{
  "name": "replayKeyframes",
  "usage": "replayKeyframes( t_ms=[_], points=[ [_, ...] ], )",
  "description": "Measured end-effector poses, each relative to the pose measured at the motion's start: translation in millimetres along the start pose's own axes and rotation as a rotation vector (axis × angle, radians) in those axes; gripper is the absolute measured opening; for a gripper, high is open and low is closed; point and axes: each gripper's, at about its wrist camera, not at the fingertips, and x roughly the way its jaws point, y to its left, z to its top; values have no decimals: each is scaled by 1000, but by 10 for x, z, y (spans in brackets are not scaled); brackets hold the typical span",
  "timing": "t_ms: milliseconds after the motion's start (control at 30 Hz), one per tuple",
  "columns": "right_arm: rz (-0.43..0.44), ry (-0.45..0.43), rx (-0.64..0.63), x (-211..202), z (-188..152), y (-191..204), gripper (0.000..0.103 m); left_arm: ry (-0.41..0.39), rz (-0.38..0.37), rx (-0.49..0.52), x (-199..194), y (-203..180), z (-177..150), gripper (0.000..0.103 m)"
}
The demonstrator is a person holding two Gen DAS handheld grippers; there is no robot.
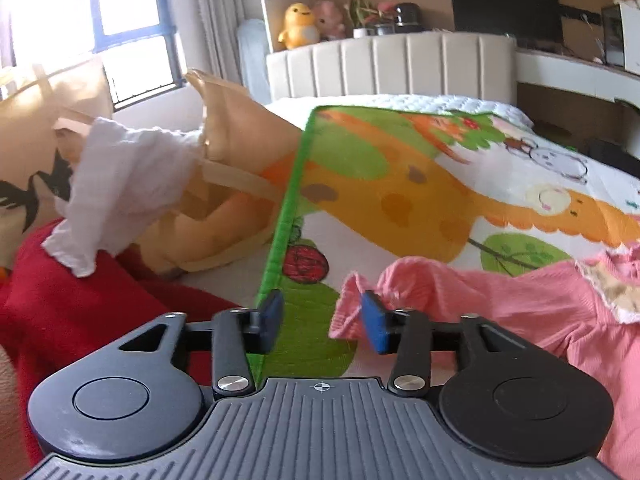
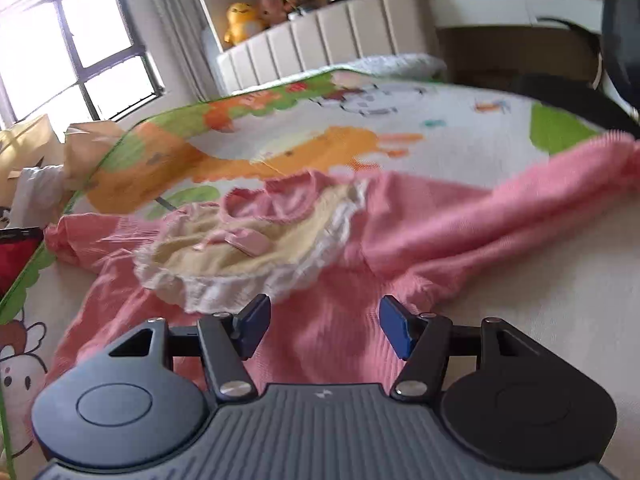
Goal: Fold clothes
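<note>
Both tools, left point(image 1: 325, 322) and right point(image 2: 322, 328), we hold wide open and empty over the pink top point(image 2: 328, 264), spread flat on the mat point(image 2: 400, 120) for folding.

Cut off and blurred

The pink garment point(image 1: 520, 312) runs off the left view's right edge; its sleeve point(image 2: 540, 196) blurs in the right view.

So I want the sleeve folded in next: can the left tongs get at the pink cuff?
Probably yes. The left tongs are open, and the pink cuff lies bunched right at the right-hand pad, with nothing between them.
</note>
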Motion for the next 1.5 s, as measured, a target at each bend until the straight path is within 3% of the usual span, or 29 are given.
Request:
replayKeyframes(
  t_ms=[100,167,200,267,333,433,533,600,633,667,733,1000,1100,1200,1233,1267,1500],
  points=[
    [14,-6,-5,-1,-21,2,70,1,-87,-85,-142,23,24,60],
    [26,-2,-19,7,-32,23,80,70,-304,-268,-98,90,16,71],
    [34,1,-29,14,-36,41,83,129,-416,-384,-28,112,-27,71],
    [31,7,-50,27,-36,92,88,241,-536,-550,159,81,-123,71],
    [28,9,-65,22,-39,129,90,234,-464,-525,295,-41,-103,72],
    [38,6,-58,6,-34,120,91,223,-356,-485,499,-225,-72,83],
    [48,2,-47,5,-36,99,92,212,-249,-445,703,-409,-41,80],
    [59,4,-49,10,-42,105,98,204,-177,-418,838,-532,-20,59],
    [75,12,-52,23,-43,111,103,200,-141,-404,906,-593,-10,28],
    [73,18,-60,37,-43,128,103,196,-106,-391,974,-654,1,14],
    [60,29,-79,65,-45,163,103,168,-198,-342,820,-866,57,7],
    [-19,89,-210,133,-57,365,103,49,-566,-140,194,-1713,283,7],
    [-58,119,-285,170,-79,461,103,3,-702,-62,-41,-2031,368,21],
    [-73,127,-316,183,-92,489,103,-43,-838,18,-276,-2349,452,52],
    [-71,125,-314,178,-92,483,103,-35,-792,0,-200,-2279,426,66],
    [-67,121,-310,170,-92,472,103,-27,-746,-20,-122,-2207,398,73],
    [-63,110,-304,157,-100,469,103,28,-419,-152,424,-1703,203,89]
  ],
)
